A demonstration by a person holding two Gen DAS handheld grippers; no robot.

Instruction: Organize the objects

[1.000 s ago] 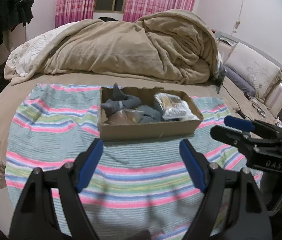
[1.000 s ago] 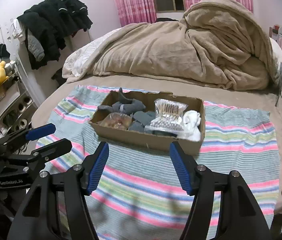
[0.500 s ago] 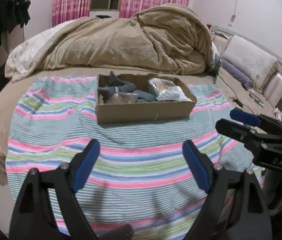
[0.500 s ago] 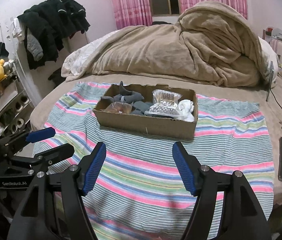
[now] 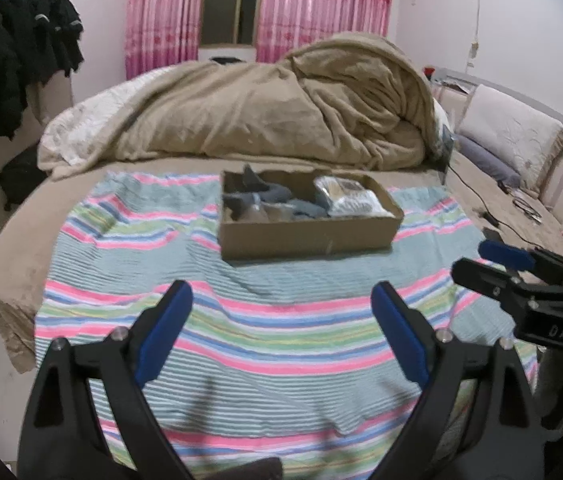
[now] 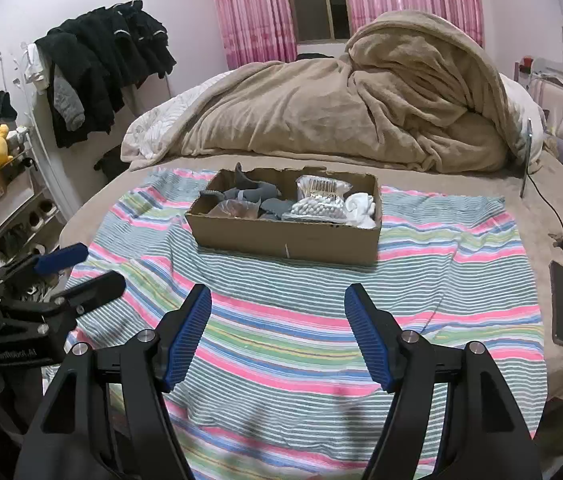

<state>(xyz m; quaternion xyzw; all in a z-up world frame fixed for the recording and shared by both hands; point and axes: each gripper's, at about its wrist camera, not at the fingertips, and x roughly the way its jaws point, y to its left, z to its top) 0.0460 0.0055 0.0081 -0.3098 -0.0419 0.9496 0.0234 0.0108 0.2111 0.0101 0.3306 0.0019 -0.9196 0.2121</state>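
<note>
Bedroom scene: cardboard box (image 6: 287, 236) of socks and packets sits mid-far on the striped blanket (image 6: 293, 320), well beyond left gripper (image 5: 281, 320) and right gripper (image 6: 277, 324), both wide open and empty; a careless reach could probably snag loose fabric.

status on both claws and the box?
Left claw open, empty. Right claw open, empty. Box full, on striped blanket. Nothing between.

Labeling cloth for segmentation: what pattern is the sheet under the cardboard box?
Striped sheet: pink, teal, green, blue and white bands. Clearest in the right wrist view.
</note>
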